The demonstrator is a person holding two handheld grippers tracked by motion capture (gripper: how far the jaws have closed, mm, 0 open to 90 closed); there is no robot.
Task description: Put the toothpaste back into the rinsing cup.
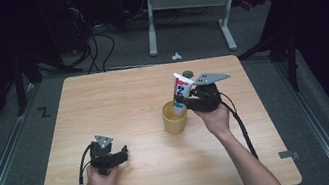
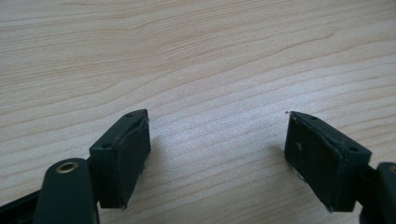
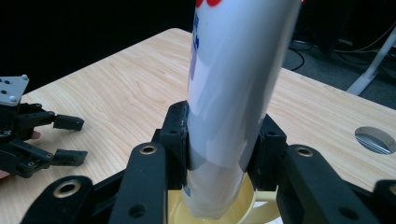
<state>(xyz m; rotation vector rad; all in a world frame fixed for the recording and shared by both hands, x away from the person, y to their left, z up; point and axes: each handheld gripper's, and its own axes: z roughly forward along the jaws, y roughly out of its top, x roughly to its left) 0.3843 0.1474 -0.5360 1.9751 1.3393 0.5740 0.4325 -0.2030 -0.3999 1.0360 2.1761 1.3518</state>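
A white tube [image 1: 181, 90] with blue and red print stands upright, its lower end inside a yellow cup [image 1: 175, 118] near the middle of the wooden table [image 1: 118, 100]. My right gripper [image 1: 189, 102] is shut on the tube just above the cup's rim. In the right gripper view the tube [image 3: 233, 93] is squeezed between both pads and its bottom dips into the cup [image 3: 243, 205]. My left gripper [image 1: 123, 154] rests low on the table at the front left, open, with bare wood between its jaws [image 2: 217, 154].
A round metal grommet [image 3: 375, 139] is set in the tabletop at the far right, behind the cup. Beyond the table's far edge stand a white desk frame [image 1: 186, 7] and cables on the floor. The table's front edge is close to the left hand.
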